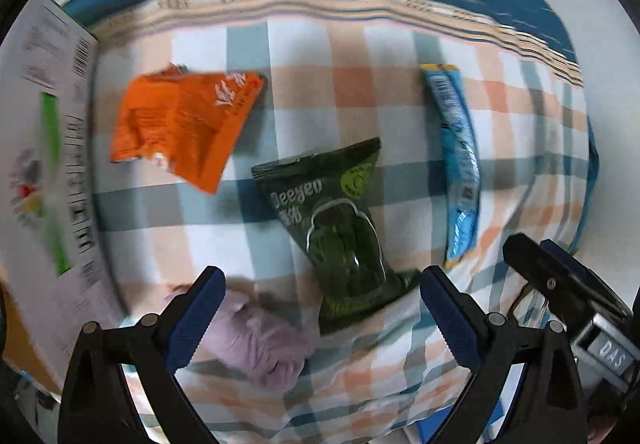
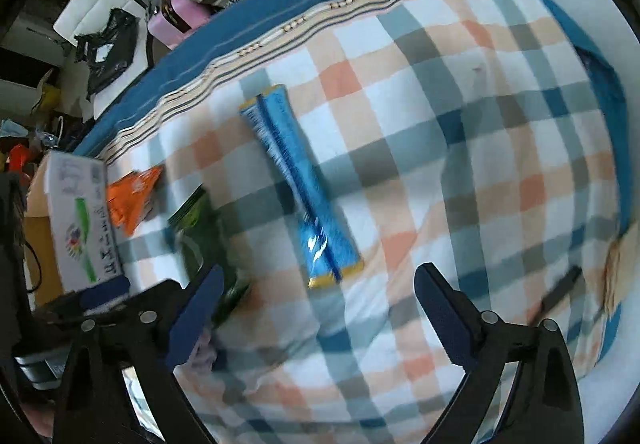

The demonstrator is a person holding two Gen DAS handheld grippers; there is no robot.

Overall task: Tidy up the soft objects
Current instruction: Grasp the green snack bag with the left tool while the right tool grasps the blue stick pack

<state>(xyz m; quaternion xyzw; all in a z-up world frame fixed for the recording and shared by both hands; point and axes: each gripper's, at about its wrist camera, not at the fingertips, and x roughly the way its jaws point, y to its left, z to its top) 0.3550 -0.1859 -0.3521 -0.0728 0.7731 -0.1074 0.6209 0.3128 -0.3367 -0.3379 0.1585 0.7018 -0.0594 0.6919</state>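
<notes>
Left gripper [image 1: 320, 308] spread wide and empty, hovering low over the checked cloth [image 1: 400, 56], with the lilac soft bundle [image 1: 264, 344] lying between the fingers and the green snack pouch [image 1: 340, 228] just beyond. Best to settle straight down over the bundle, keep clear of the pouch's lower corner, close gently on a thick fold. Right gripper [image 2: 316, 308] likewise wide open, holding nothing, poised near the lower end of the blue stick pack [image 2: 300, 188]. Orange packet [image 1: 184, 128] farther left on the cloth, apart from the rest. Only one likely container: a printed cardboard box [image 1: 44, 148] at the cloth's left edge; contents not visible from either view.
</notes>
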